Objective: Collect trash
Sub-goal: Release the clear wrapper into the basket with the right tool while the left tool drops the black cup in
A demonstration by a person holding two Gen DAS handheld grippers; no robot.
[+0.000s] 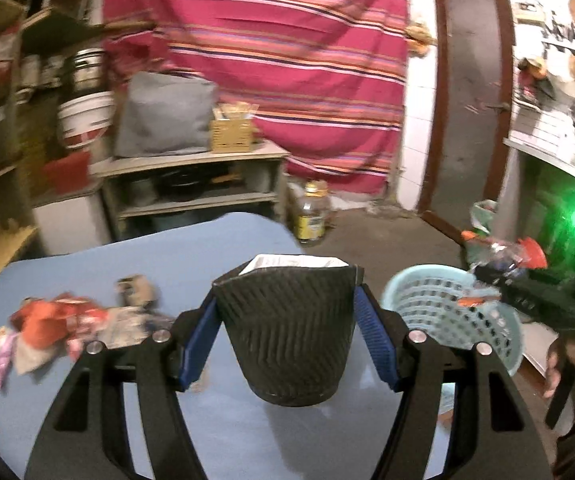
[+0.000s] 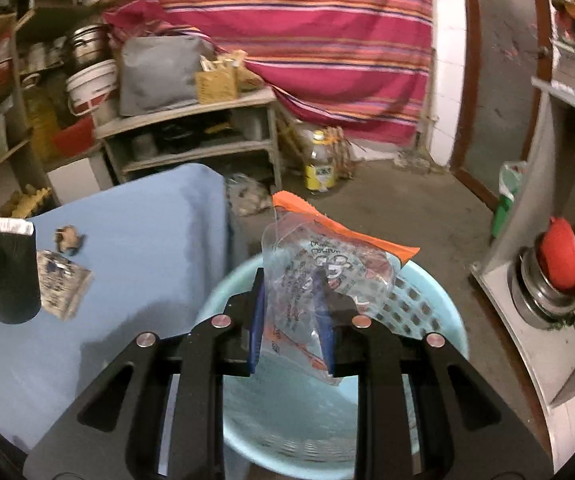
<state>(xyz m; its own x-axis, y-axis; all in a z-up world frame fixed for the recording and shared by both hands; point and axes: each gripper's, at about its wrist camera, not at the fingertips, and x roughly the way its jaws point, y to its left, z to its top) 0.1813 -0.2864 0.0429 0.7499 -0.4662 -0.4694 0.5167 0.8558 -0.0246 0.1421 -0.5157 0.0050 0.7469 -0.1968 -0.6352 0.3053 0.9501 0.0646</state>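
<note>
My left gripper is shut on a black ribbed paper cup with a white inside, held above the blue table. The cup also shows in the right wrist view. My right gripper is shut on a clear plastic wrapper with an orange edge and holds it over the light blue perforated basket. The basket stands off the table's right side, with my right gripper above it. A heap of red and pink wrappers and a small crumpled scrap lie on the table's left.
A silver printed packet and a small scrap lie on the table. Behind it stands a grey shelf unit. A yellow-labelled bottle stands on the concrete floor. A counter with steel pots is at the right.
</note>
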